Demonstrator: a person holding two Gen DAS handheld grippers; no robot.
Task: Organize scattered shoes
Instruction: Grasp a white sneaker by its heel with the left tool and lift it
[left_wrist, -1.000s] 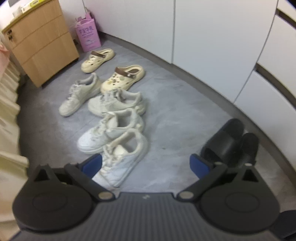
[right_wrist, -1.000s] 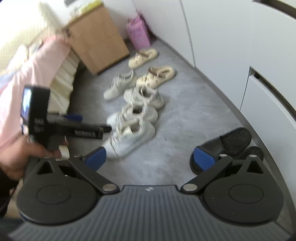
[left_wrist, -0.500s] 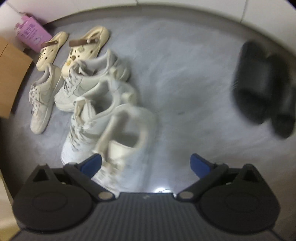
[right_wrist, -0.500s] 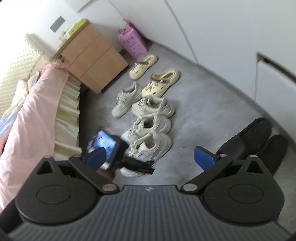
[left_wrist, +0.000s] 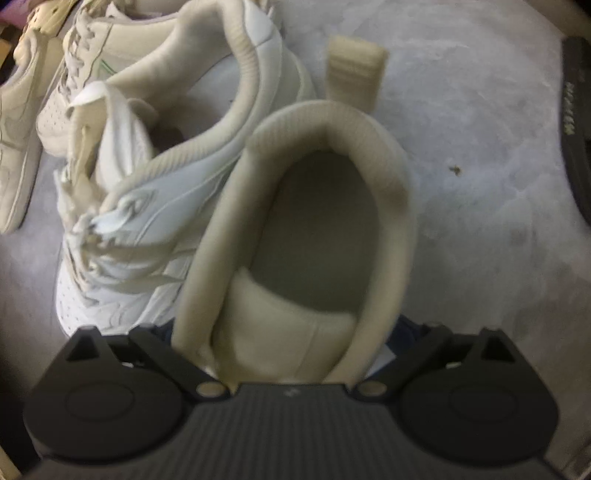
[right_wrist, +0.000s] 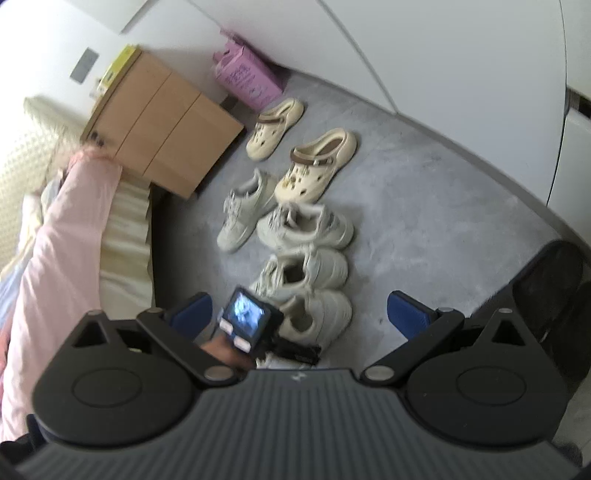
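Observation:
A row of pale shoes lies on the grey floor. My left gripper (left_wrist: 288, 332) is low over the nearest white sneaker (left_wrist: 314, 229), open, with the shoe's padded collar and tongue between its fingers; the blue pads are hidden behind the shoe. A second white sneaker (left_wrist: 166, 184) lies touching it on the left. In the right wrist view, the left gripper's body (right_wrist: 251, 321) and a hand (right_wrist: 221, 350) sit at that nearest sneaker (right_wrist: 321, 317). My right gripper (right_wrist: 299, 314) hangs open above, holding nothing. Farther off lie two more sneakers (right_wrist: 306, 225) and two cream clogs (right_wrist: 314, 166).
A pair of black slides (right_wrist: 550, 291) lies at the right by the white cabinet doors (right_wrist: 443, 55). A wooden cabinet (right_wrist: 162, 136) and a pink bag (right_wrist: 247, 77) stand at the back. A bed with a pink cover (right_wrist: 62, 240) runs along the left.
My left gripper has dropped from well above the floor down onto the nearest white sneaker, which now fills its view. The right gripper stays high and open, tilted slightly.

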